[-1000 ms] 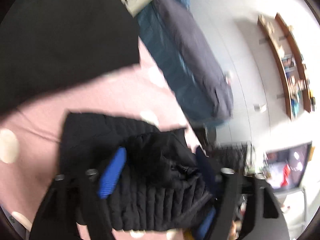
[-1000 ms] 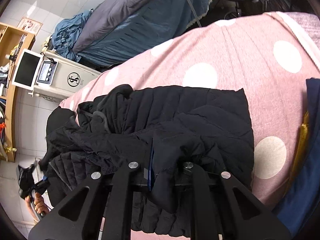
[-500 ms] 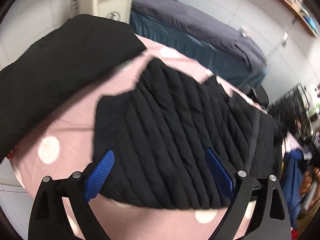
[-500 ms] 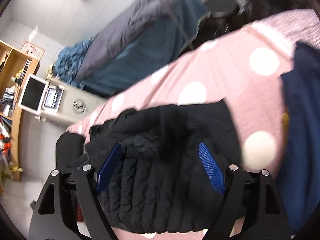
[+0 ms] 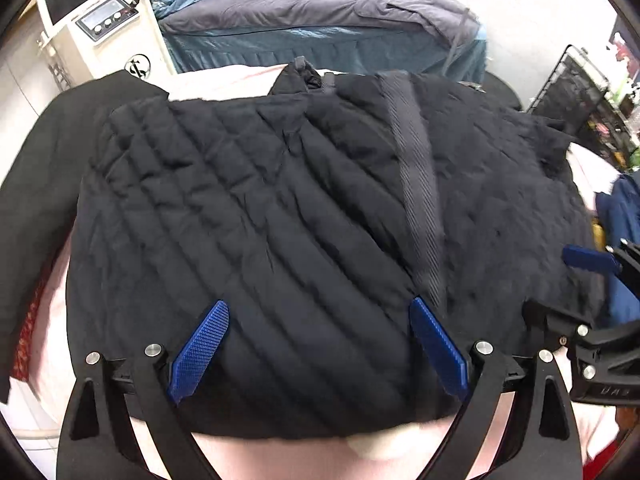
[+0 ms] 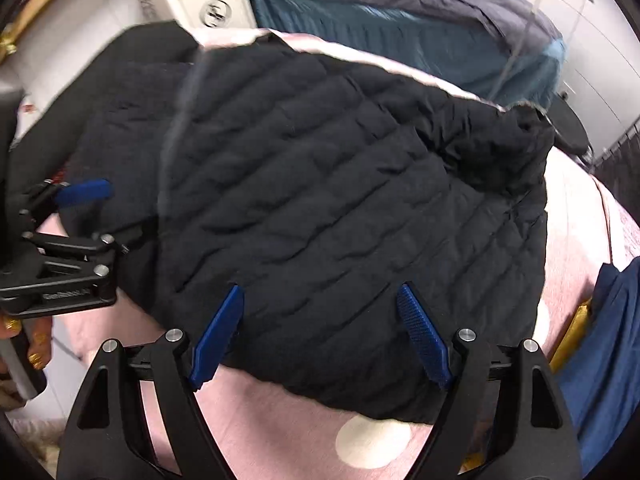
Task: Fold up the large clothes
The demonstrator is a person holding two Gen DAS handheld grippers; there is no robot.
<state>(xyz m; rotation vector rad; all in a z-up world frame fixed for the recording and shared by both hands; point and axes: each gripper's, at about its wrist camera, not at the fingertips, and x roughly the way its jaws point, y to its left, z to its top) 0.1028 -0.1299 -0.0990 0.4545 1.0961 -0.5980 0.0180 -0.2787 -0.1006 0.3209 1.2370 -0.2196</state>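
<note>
Surface: pink cloth with white polka dots [image 6: 372, 442], bare along its near edge and at the right side. Black quilted jacket [image 5: 280, 220] lies spread flat over most of it, diagonal stitching up, a ribbed grey strip [image 5: 416, 200] running from far edge to near edge; its near hem stops just short of the surface's near edge. A second black garment [image 5: 36, 184] lies at the left edge, partly under the jacket. Navy fabric [image 6: 600, 360] sits at the right edge. Left gripper [image 5: 316, 348]: blue pads wide apart, nothing between them, above the near hem. Right gripper [image 6: 320, 336]: pads likewise spread, holding nothing, above the near hem. Room: beyond the far edge, a bed with grey-and-teal bedding [image 5: 320, 28]; a cream machine [image 5: 100, 36] with display panel and round black logo, letters unreadable; white tiled wall; black wire rack [image 5: 580, 96] at far right.
</note>
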